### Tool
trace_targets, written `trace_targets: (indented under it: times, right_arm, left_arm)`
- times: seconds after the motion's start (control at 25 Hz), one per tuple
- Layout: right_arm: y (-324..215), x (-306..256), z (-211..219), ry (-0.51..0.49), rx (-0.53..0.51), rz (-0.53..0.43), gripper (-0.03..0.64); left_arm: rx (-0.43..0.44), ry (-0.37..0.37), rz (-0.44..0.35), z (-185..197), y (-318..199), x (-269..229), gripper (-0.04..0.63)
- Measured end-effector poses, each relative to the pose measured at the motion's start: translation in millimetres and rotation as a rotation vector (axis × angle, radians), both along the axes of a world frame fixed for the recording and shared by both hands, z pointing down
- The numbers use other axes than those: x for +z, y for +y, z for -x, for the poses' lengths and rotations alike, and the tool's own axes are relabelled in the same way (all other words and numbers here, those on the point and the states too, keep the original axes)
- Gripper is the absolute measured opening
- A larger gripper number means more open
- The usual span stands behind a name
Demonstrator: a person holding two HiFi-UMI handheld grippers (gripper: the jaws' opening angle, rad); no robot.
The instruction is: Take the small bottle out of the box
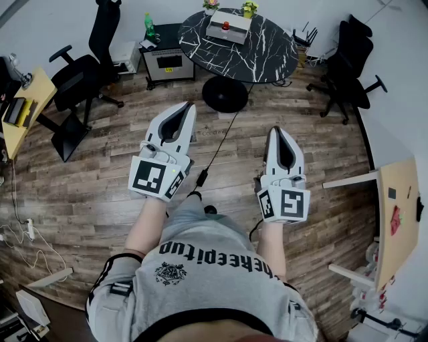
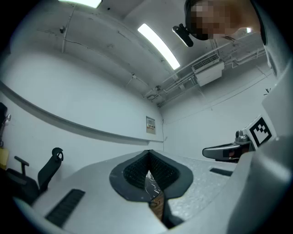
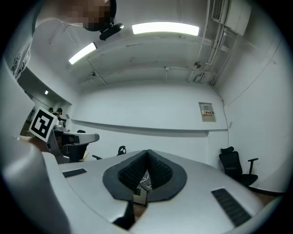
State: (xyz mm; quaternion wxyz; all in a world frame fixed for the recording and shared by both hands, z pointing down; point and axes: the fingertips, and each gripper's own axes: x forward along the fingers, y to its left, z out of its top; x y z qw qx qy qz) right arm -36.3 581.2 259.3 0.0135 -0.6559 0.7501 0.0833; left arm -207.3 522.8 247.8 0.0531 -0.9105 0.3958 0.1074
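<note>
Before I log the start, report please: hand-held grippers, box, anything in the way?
Left hand-held gripper shut, empty; right hand-held gripper shut, empty. Box on round table, far ahead, untouched. Cable on floor between.

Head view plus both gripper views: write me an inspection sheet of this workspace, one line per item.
Surface: round table with a dark marble-pattern top, ahead of the person, beyond both grippers.
Job's things: white box on the table's far side; red-topped item in or on it, too small to tell if it is the bottle.
Clutter: two potted plants at the table's far edge; green bottle on a cabinet left of the table.
Grippers: left gripper and right gripper both shut, nothing held, over the floor.
Cables: black cable across the floor near the table base; power strip at left.
Surroundings: wood floor; office chairs on both sides.
</note>
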Motion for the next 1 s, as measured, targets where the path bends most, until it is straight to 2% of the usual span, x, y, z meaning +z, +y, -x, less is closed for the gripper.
trace_targets:
  times: [0.4,1.0]
  right_arm:
    - [1,-2,-2,0.002,-0.006,-0.001,0.002]
    - [-11,5,-20,-0.044,-0.066,-0.005,0.002]
  left_arm:
    - [-0.011,-0.005,-0.005,-2,3,-3,0.003]
    - [-0.014,-0.017,-0.008,-27,-11,-2,0.003]
